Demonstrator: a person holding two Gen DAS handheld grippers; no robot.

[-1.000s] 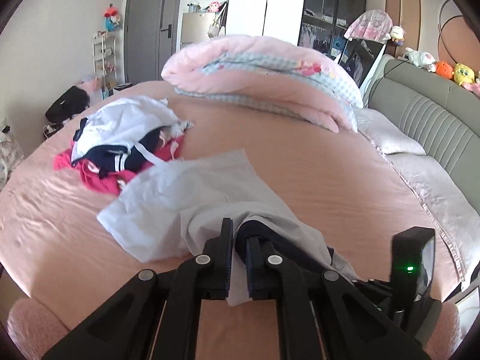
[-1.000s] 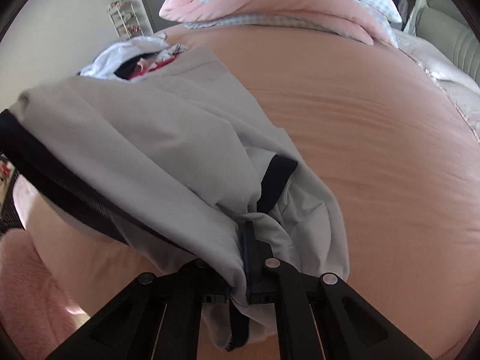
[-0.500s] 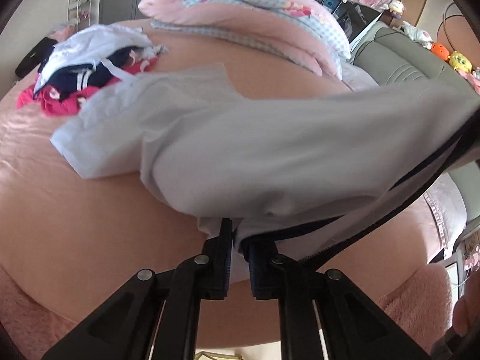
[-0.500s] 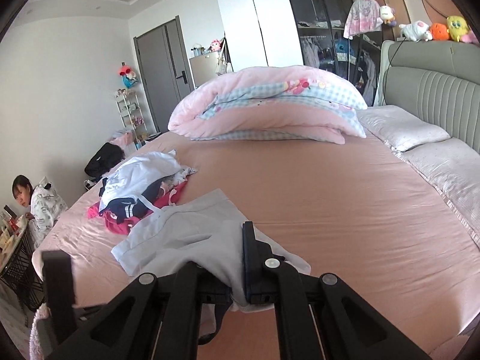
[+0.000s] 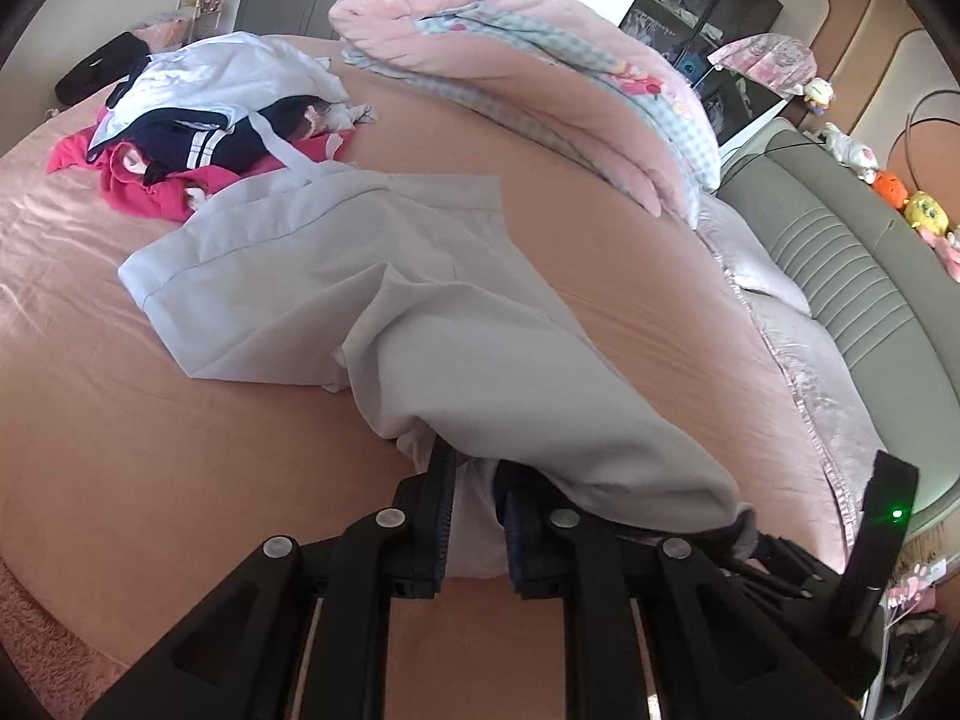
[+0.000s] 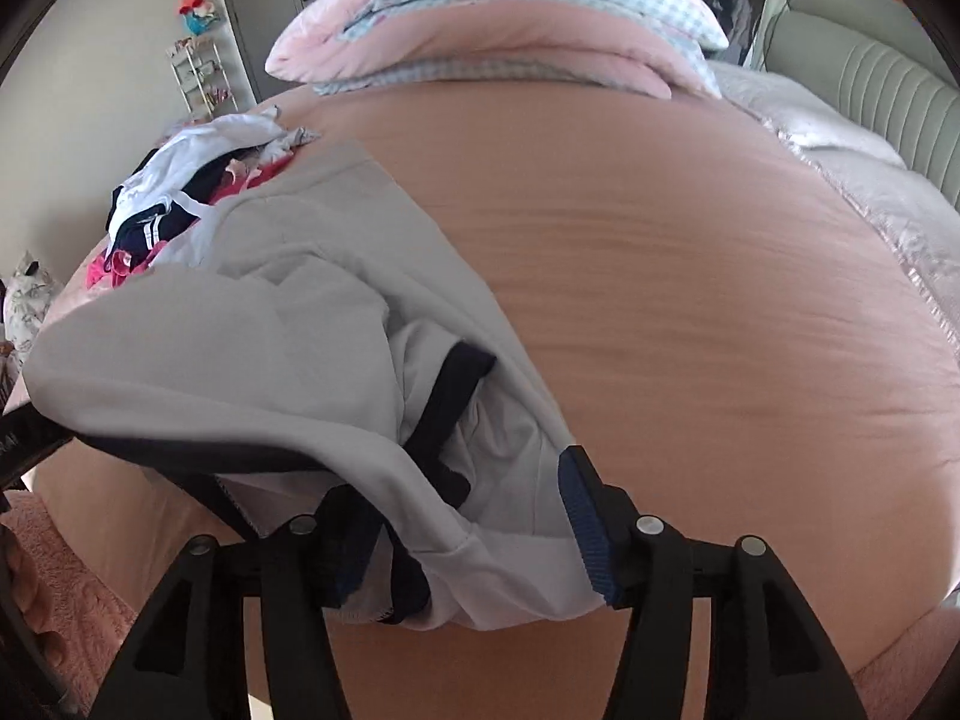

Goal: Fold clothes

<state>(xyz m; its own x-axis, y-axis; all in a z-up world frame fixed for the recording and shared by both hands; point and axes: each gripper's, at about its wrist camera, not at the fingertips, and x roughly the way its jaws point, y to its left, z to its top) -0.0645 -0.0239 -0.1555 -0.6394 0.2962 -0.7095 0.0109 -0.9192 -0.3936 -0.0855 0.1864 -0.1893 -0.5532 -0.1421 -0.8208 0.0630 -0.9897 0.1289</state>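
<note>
A light grey garment (image 5: 372, 300) with navy trim lies crumpled on the pink bed sheet (image 5: 150, 450). Its near end rises to my left gripper (image 5: 477, 516), whose jaws are opening, with bunched cloth still pinched between the pads. In the right wrist view the same garment (image 6: 270, 348) drapes over my right gripper (image 6: 468, 534). Those jaws are opening and stand wide, and a fold of cloth lies loose between the fingers without being pressed. The right gripper's body with a green light (image 5: 888, 516) shows at the lower right of the left wrist view.
A pile of white, navy and pink clothes (image 5: 198, 120) lies behind the garment at the left. A folded pink duvet (image 5: 540, 60) sits at the back. Pale pillows (image 5: 780, 300) and a grey headboard (image 5: 852, 252) with plush toys run along the right.
The garment, stretched in the air between both grippers half a second ago, has sunk onto the bed. My right jaws have sprung apart and my left gripper has come down lower.
</note>
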